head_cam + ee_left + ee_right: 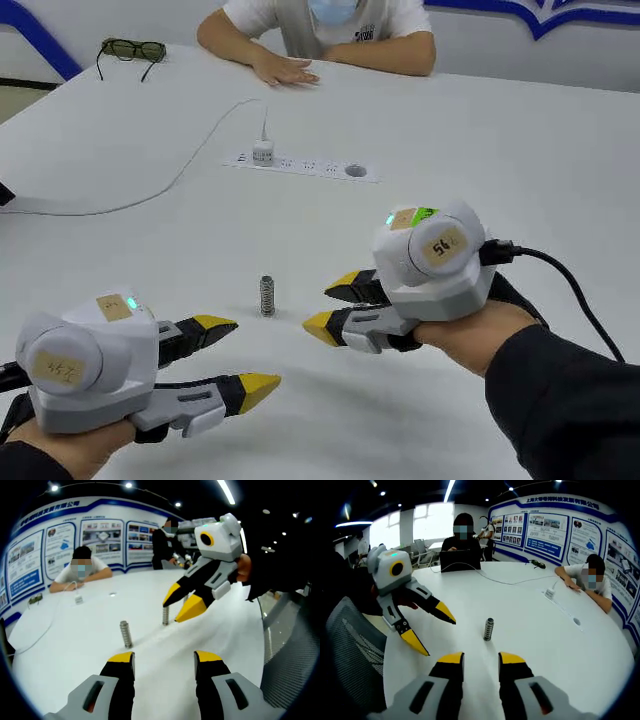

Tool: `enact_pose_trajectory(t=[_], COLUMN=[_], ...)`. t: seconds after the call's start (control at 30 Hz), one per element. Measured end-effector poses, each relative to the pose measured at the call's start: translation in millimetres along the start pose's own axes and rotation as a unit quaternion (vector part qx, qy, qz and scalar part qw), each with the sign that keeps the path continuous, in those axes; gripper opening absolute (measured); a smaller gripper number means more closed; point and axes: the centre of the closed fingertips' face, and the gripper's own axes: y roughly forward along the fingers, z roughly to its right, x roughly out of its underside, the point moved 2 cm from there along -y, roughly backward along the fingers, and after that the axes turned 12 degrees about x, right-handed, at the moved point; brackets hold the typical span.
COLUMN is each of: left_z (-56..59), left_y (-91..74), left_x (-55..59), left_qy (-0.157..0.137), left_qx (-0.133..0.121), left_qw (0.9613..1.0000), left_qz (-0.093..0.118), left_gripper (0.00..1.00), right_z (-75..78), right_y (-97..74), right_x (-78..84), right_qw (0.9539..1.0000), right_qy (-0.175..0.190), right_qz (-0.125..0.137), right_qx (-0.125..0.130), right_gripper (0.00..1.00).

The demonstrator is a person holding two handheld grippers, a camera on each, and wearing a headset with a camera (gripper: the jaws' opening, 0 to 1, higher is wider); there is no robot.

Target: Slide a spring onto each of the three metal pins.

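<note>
Jaws of the left gripper (pixel 238 355) and the right gripper (pixel 333 307) are both spread, with nothing between them. Between the two grippers an upright pin (pixel 267 280) stands wearing a spring (pixel 267 300). In the left gripper view, a second sprung pin (pixel 165 615) stands just beside the right gripper's tips. I see no loose spring, so I judge the next move calls for finding one. On the white table (pixel 480 140) lie a power strip (pixel 300 165), a cable (pixel 170 185) and, far left, glasses (pixel 130 48). A person (pixel 285 70) sits at the far edge. Blue display boards (pixel 100 540) line the wall.
</note>
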Motion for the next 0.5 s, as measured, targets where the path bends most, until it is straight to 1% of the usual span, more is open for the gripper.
enact_pose_trajectory(t=[0.23,0.5], left_z=[1.3,2.8], left_y=[-1.1,-0.6], left_x=[-1.3,-1.3], left_qy=[0.0,-0.001], left_qx=[-0.001,-0.001], left_qw=[1.0,1.0], left_qz=[0.001,0.001], left_gripper=[0.5,0.51], right_z=[3.3,20.6], right_y=[-16.8,-34.3], right_x=[8.0,21.6], right_qw=[0.9999,0.999], right_qy=[0.003,0.02], right_qz=[0.004,0.004], right_qx=[0.011,0.04], right_gripper=[0.29,0.3])
